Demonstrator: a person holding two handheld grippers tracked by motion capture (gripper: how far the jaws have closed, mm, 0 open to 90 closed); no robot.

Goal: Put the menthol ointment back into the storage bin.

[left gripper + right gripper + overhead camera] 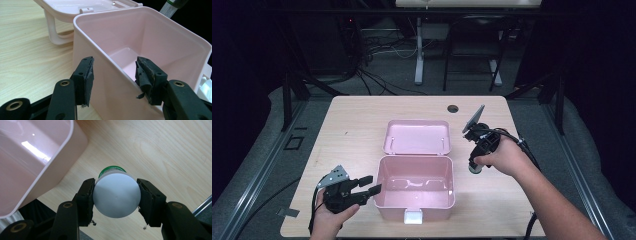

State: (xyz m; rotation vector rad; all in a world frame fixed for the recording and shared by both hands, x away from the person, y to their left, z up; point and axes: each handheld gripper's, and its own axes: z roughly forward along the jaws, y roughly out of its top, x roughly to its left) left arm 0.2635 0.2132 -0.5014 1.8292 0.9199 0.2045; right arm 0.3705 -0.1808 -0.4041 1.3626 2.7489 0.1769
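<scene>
Two black jaws with worn, fraying rubber pads stand wide apart on the left gripper (113, 80), straddling the near left wall of the pink box (150, 45) without visibly pinching it; one jaw is outside the wall, the other over the hollow. The box is smooth, glossy plastic, rectangular with rounded corners, and sits on a pale wood-grain table (357, 120). Its lid (417, 136) lies flung back flat behind it, and a white latch (414, 216) hangs at the front. The right gripper (116, 195) is clamped on a white round-capped bottle (116, 196) with a green band below the cap, held just to the right of the box, near the tabletop.
</scene>
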